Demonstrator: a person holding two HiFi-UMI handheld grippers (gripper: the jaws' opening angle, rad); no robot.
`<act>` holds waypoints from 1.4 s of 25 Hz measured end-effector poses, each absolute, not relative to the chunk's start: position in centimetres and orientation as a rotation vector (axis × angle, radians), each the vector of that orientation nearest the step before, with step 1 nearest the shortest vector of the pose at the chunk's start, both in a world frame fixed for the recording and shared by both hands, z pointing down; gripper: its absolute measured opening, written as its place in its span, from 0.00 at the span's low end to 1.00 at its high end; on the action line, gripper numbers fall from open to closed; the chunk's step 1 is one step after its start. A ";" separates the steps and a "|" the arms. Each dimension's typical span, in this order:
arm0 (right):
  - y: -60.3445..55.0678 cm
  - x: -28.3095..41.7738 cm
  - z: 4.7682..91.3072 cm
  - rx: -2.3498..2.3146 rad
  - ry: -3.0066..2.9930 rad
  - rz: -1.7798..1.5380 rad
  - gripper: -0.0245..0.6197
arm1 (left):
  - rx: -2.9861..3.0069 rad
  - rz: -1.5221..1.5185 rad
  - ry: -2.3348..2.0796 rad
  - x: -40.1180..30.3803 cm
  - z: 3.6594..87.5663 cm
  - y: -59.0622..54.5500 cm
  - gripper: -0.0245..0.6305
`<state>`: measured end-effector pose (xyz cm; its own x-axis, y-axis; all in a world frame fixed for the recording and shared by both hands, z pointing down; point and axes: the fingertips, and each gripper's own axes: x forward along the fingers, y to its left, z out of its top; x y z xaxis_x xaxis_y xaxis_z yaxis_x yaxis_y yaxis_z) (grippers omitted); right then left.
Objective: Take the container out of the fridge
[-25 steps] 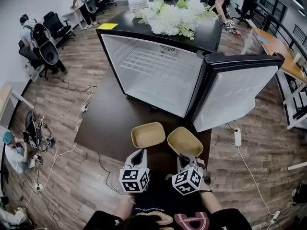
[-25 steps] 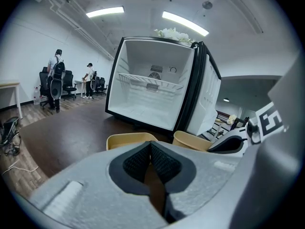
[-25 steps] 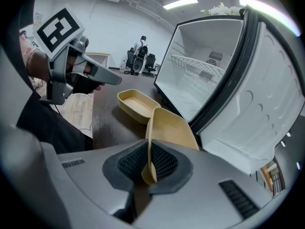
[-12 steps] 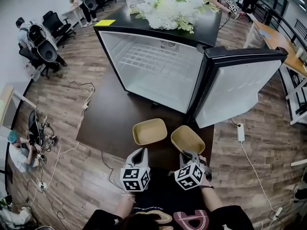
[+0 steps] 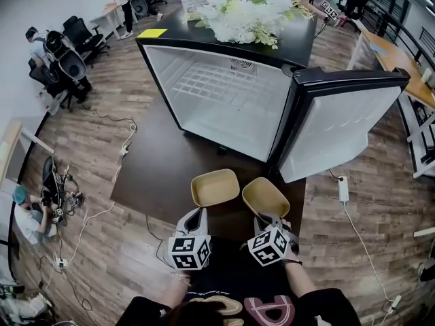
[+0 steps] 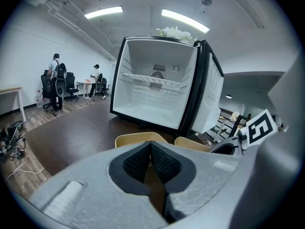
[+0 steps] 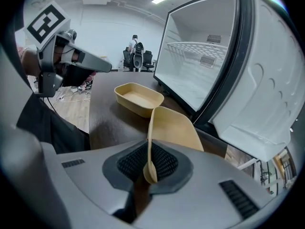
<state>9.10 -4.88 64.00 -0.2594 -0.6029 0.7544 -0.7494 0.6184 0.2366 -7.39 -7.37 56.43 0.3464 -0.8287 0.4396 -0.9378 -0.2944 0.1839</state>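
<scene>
Since a second back, the tilted container [image 5: 265, 197] has been eased slightly down toward the worktop [image 5: 160, 165]. Its near rim is pinched in the right tongs [image 5: 266, 217], long axis running straight ahead toward the open fridge [image 5: 224, 97]. The left tongs [image 5: 197, 217] are kept shut on nothing, just behind the second container [image 5: 215, 187].

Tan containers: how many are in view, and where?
2. One container sits flat on the dark table before the open fridge; the second container, right of it, is tilted, rim pinched in the right claw. The fridge shows none inside.
</scene>
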 end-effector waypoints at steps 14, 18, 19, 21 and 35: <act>-4.3 7.9 65.4 1.016 -1.979 0.354 0.13 | 2.205 0.347 -1.532 -7.5 56.7 -7.7 0.05; -4.4 7.3 64.8 1.015 -2.023 0.391 0.24 | 2.193 0.330 -1.539 -8.0 56.8 -7.7 0.05; -4.5 7.2 64.5 1.023 -2.035 0.393 0.25 | 2.191 0.326 -1.538 -8.0 56.9 -7.6 0.05; -4.7 7.0 63.8 1.039 -2.067 0.401 0.31 | 2.190 0.318 -1.537 -8.1 56.8 -7.6 0.05; -6.3 9.2 55.8 1.445 -2.364 0.393 0.48 | 2.318 0.275 -1.445 -4.7 54.7 -7.0 0.05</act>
<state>9.18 -6.34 55.81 -0.4239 -0.7995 0.4256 -0.8942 0.4441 -0.0564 -4.68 -7.02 54.71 0.4480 -0.8158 0.3658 -0.8931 -0.3901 0.2240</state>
